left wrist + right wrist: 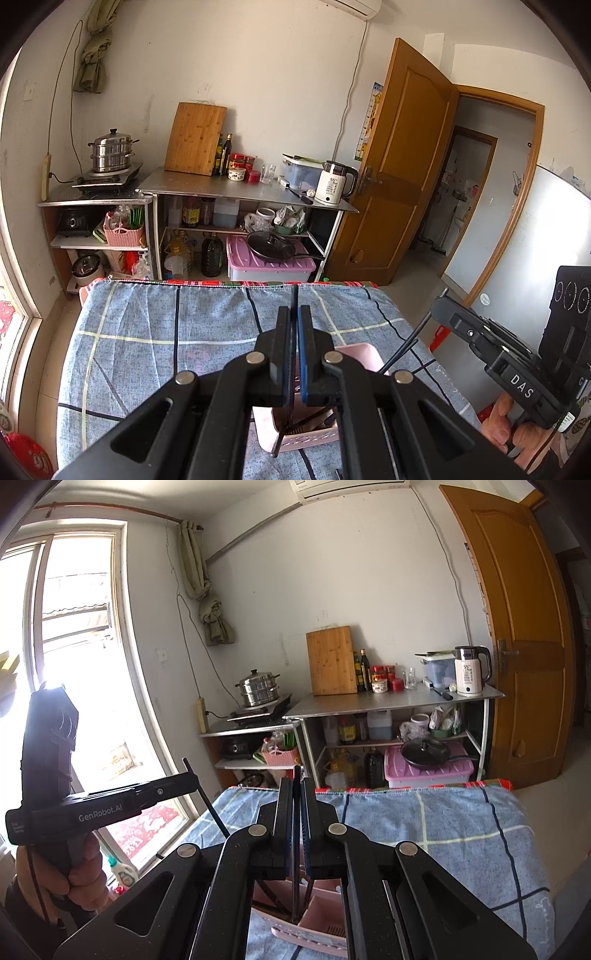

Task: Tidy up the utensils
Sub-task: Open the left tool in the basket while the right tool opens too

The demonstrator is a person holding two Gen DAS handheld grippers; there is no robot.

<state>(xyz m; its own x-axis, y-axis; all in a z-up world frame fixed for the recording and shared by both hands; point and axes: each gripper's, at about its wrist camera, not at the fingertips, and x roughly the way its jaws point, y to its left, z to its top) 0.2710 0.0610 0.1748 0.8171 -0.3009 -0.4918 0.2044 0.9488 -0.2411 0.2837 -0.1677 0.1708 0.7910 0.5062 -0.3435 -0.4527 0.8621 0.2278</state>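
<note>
left gripper point(294, 314): nearest the lens in left wrist view. Jaws pinched on a thin dark chopstick point(294, 295); its tip pokes up past the fingertips, lower end drops into the pink basket point(354, 352) below.
right gripper point(294, 786): jaws clamped on a second dark chopstick point(295, 849). Stick runs near-vertical between the pads, bottom end inside the pink basket point(325, 904).
pink basket: sits on the blue plaid cloth point(166, 332), directly under both grippers. Divided inside; more dark sticks lie in it, count unclear.
cross-views: right gripper body visible at the right edge of left view, held by a hand point(502, 424). Left gripper shows at the left of right view, hand point(79, 875) on the grip, dark stick angling down from its jaws.
background: steel counter point(240, 190) with cutting board point(195, 138), white kettle point(334, 182), steamer pot point(110, 149). Wooden door point(399, 166) stands open.
</note>
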